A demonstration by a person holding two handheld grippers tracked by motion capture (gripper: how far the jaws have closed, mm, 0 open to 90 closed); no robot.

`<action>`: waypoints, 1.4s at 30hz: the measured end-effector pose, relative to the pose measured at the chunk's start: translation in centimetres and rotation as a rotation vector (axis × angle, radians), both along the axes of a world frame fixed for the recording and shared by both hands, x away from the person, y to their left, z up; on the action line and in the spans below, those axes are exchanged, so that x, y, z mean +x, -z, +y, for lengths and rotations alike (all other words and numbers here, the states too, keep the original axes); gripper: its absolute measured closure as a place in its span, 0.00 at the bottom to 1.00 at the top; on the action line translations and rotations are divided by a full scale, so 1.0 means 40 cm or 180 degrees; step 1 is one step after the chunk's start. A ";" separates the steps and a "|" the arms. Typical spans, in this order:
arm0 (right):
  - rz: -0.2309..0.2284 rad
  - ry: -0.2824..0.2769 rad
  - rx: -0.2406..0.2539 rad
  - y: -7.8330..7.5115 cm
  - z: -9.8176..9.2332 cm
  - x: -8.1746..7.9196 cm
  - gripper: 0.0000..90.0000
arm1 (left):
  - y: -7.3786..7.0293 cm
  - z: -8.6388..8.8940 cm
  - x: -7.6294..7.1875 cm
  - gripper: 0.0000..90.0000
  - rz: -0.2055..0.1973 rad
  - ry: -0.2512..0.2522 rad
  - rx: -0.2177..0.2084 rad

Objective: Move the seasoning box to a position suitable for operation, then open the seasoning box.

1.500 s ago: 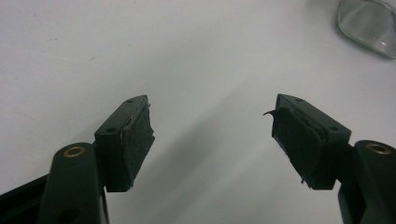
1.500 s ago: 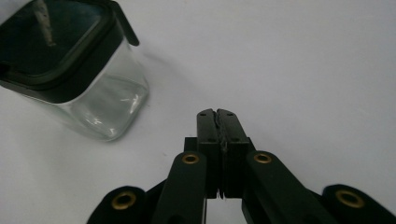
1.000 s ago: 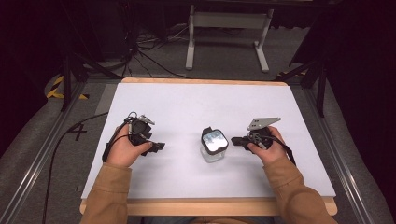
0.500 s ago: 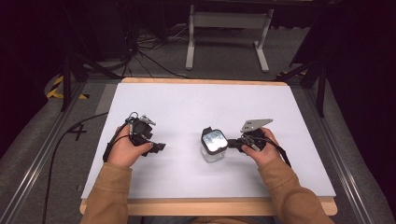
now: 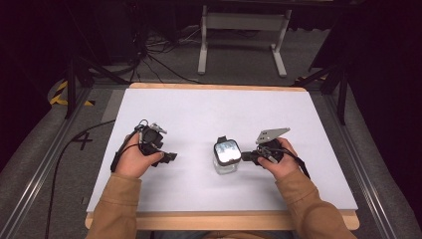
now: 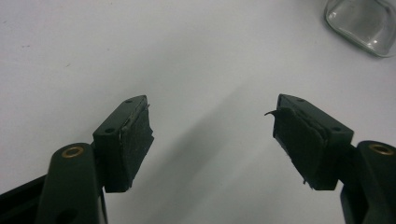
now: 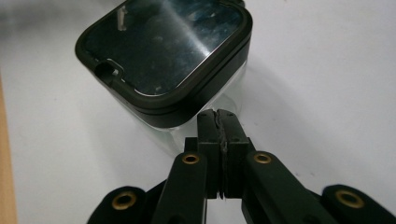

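Square clear glass jar [image 5: 226,162] with glossy black lid, right tongs [image 7: 221,122] pressed together beside it, left tongs [image 6: 212,135] spread

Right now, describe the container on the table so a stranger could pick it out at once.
On the white table, look near the middle of the front half, between the person's two hands. There stands a small square glass jar with a black-rimmed lid, just beyond the shut jaws of the right gripper.
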State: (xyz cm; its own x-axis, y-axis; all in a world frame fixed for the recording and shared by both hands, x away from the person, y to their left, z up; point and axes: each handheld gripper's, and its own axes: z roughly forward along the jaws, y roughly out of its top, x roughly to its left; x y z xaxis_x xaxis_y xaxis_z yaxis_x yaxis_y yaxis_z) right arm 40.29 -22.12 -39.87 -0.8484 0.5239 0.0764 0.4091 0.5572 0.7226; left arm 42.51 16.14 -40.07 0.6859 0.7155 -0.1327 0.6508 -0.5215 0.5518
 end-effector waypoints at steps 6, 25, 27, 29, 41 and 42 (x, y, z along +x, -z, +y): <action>0.0008 -0.0070 -0.0040 -0.002 0.010 -0.013 1.00 | 0.001 -0.005 0.003 0.31 0.0004 0.0011 -0.0016; -0.0034 -0.0009 -0.0022 -0.019 -0.008 -0.034 0.97 | -0.031 -0.046 0.004 0.41 0.0033 0.0280 -0.0113; -0.0038 0.0047 -0.0009 -0.023 -0.023 -0.035 0.96 | -0.049 -0.063 0.002 0.51 -0.0022 0.0474 -0.0063; -0.0033 0.0086 0.0024 -0.025 -0.036 -0.037 0.95 | -0.062 -0.077 0.002 0.58 -0.0074 0.0566 -0.0190; -0.0061 0.0288 0.0120 -0.038 -0.095 -0.063 0.93 | -0.109 -0.136 0.010 0.68 -0.0089 0.0574 -0.0469; -0.0066 0.0312 0.0117 -0.037 -0.102 -0.065 0.93 | -0.114 -0.149 0.012 0.67 -0.0170 0.0535 -0.0461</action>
